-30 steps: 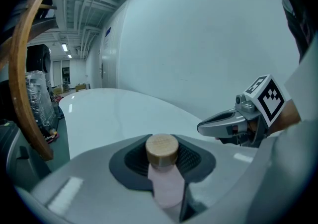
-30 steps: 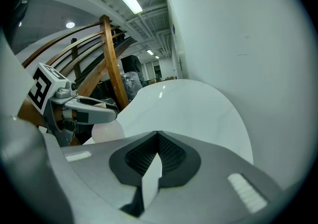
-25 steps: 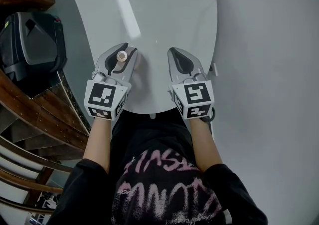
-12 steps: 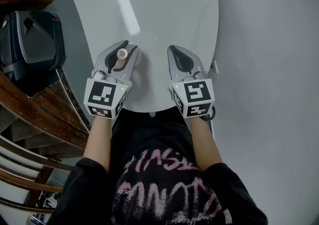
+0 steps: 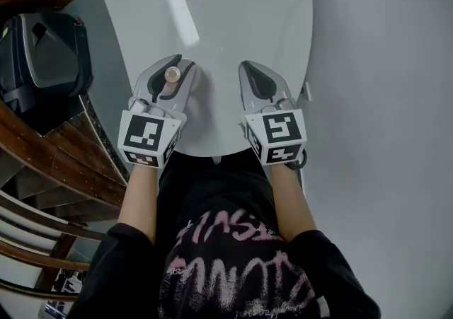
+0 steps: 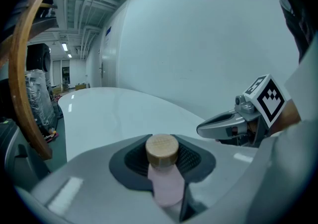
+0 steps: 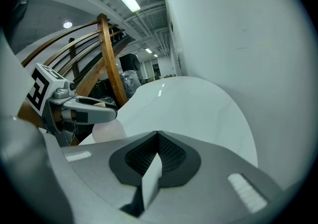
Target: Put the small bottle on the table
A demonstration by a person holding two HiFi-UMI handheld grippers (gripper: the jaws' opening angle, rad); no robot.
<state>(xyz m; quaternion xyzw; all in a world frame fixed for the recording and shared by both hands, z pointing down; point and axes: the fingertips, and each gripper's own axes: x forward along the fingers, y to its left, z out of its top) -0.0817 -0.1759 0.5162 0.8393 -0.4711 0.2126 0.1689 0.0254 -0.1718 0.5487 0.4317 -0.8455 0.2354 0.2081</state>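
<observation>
**Left gripper pinching the bottle over the near left of the table**

Your left gripper (image 5: 178, 68) has its jaws pinched on the small bottle (image 6: 164, 181), one dark ribbed pad on each side. The bottle has a pale pink body and a round wooden cap (image 6: 161, 149), and it stands upright between the jaws with the cap clear above the pads. In the head view the bottle sits over the near left part of the white oval table (image 5: 241, 13), close to its near edge. From these views you cannot tell whether its base touches the tabletop.

Your right gripper (image 5: 256, 73) is just to the right of the left one, apart from it, over the near right part of the table. Its jaws are pressed together with nothing between them, pad against pad.

Both grippers point away from you toward the far side of the table. Curved wooden rails (image 5: 49, 169) run along the left beside the table, and a dark bulky object (image 5: 42, 56) lies beyond them at far left.
</observation>
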